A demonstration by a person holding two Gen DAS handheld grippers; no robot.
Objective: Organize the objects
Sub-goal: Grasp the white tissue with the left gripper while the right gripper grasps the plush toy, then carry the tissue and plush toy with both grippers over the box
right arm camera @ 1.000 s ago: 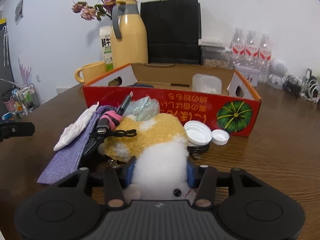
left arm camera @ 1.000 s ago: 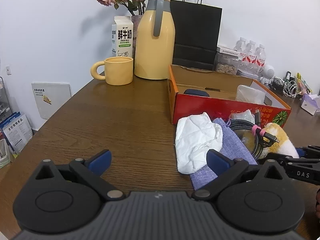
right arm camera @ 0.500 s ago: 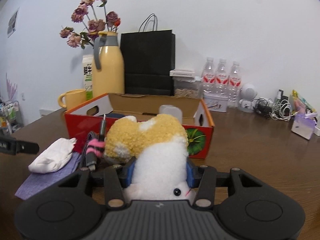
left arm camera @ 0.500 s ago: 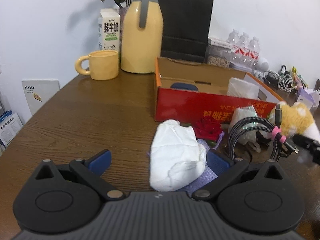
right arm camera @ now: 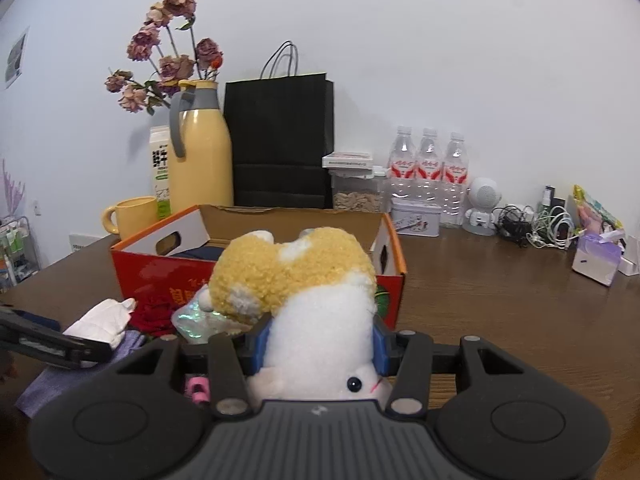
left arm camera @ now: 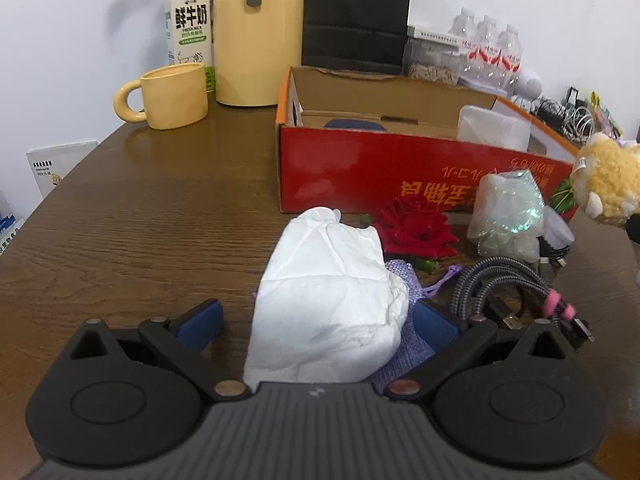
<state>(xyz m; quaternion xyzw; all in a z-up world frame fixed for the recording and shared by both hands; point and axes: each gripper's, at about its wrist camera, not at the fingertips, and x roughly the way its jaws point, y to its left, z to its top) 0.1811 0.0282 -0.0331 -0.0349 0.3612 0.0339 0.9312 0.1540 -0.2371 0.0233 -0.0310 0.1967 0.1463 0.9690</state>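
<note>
Our right tongs (right arm camera: 316, 346) clench a fluffy yellow-and-white plush toy (right arm camera: 304, 284) (face toward us, body pointing away); our left tongs (left arm camera: 320, 324) gape around a white cloth (left arm camera: 328, 304).

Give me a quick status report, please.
Right gripper shut on plush, lifted before box. Left gripper open around tissue. Nothing blocking box.
</note>
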